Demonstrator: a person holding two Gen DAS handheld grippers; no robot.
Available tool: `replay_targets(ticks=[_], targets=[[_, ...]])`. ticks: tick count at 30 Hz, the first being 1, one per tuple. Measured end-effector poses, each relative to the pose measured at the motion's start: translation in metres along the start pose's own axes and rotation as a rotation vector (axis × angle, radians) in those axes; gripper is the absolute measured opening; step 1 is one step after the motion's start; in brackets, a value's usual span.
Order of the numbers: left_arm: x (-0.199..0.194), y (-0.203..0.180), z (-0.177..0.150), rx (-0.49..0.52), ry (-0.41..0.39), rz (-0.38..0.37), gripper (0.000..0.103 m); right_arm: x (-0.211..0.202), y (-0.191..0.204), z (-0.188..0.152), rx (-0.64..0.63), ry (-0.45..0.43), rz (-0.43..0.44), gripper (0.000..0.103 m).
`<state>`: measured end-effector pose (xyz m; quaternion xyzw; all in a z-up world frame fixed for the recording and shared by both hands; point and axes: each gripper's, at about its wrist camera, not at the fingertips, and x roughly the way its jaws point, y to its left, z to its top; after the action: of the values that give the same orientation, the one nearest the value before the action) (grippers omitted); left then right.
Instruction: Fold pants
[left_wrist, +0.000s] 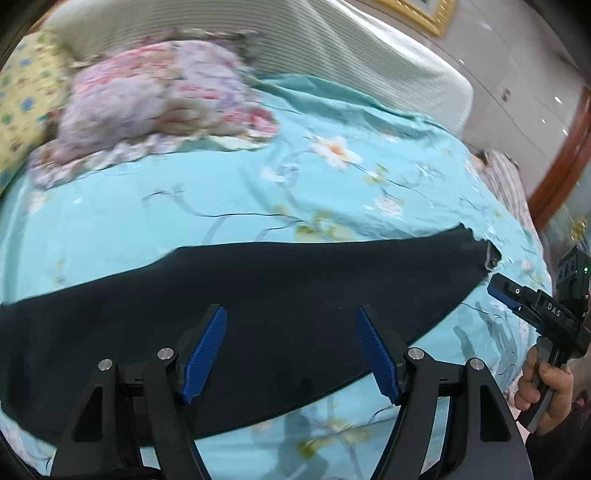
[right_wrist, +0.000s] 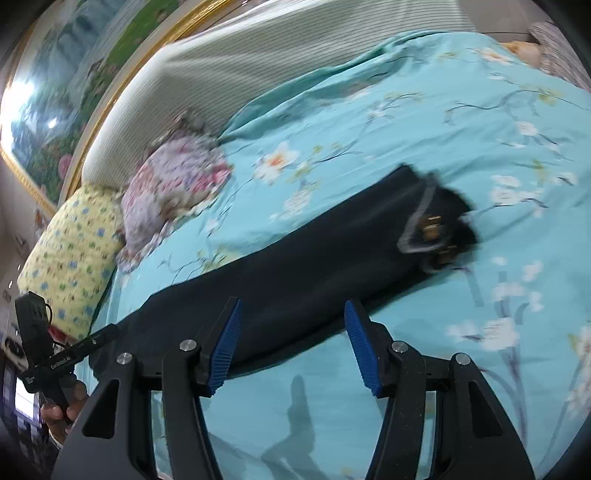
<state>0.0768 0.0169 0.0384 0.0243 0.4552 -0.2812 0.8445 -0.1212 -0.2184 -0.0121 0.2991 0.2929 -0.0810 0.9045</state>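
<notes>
Dark navy pants (left_wrist: 258, 295) lie flat and stretched out across a light blue floral bedsheet (left_wrist: 332, 192). My left gripper (left_wrist: 291, 321) is open and empty, hovering over the middle of the pants. The waistband end (right_wrist: 424, 225), with a grey inner band and gold buttons, lies to the right in the right wrist view, where the pants (right_wrist: 295, 266) run diagonally. My right gripper (right_wrist: 291, 314) is open and empty above the pants' near edge. It also shows in the left wrist view (left_wrist: 496, 290), just beside the waistband. The left gripper shows in the right wrist view (right_wrist: 107, 332) at the leg end.
A pink-purple floral pillow (left_wrist: 155, 96) and a yellow patterned pillow (left_wrist: 26, 96) lie at the head of the bed. A pale ribbed headboard (left_wrist: 332, 40) stands behind them. A gold-framed painting (right_wrist: 74, 85) hangs above. The bed's right edge (left_wrist: 524, 221) drops off.
</notes>
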Motion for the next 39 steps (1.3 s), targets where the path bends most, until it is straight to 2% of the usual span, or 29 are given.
replay_targets(ticks=[2, 7, 16, 27, 29, 31, 34, 39], targets=[[0.012, -0.016, 0.008, 0.033, 0.021, -0.034, 0.074, -0.004, -0.010, 0.002, 0.023, -0.010, -0.010, 0.058], [0.039, -0.052, 0.022, 0.116, 0.064, -0.063, 0.074, -0.009, -0.039, 0.007, 0.101, -0.026, -0.025, 0.059], [0.087, -0.110, 0.052, 0.235, 0.140, -0.130, 0.075, -0.005, -0.068, 0.012, 0.178, -0.039, -0.025, 0.059], [0.151, -0.172, 0.078, 0.362, 0.234, -0.176, 0.075, 0.008, -0.089, 0.020, 0.237, -0.057, 0.022, 0.059], [0.161, -0.181, 0.082, 0.381, 0.248, -0.183, 0.075, 0.009, -0.090, 0.022, 0.240, -0.068, 0.028, 0.052], [0.173, -0.194, 0.088, 0.404, 0.262, -0.193, 0.075, 0.012, -0.094, 0.024, 0.251, -0.067, 0.028, 0.022], [0.187, -0.214, 0.097, 0.449, 0.274, -0.206, 0.075, 0.011, -0.109, 0.022, 0.325, -0.093, 0.079, 0.016], [0.208, -0.242, 0.105, 0.516, 0.317, -0.248, 0.075, 0.006, -0.105, 0.021, 0.307, -0.120, 0.077, 0.015]])
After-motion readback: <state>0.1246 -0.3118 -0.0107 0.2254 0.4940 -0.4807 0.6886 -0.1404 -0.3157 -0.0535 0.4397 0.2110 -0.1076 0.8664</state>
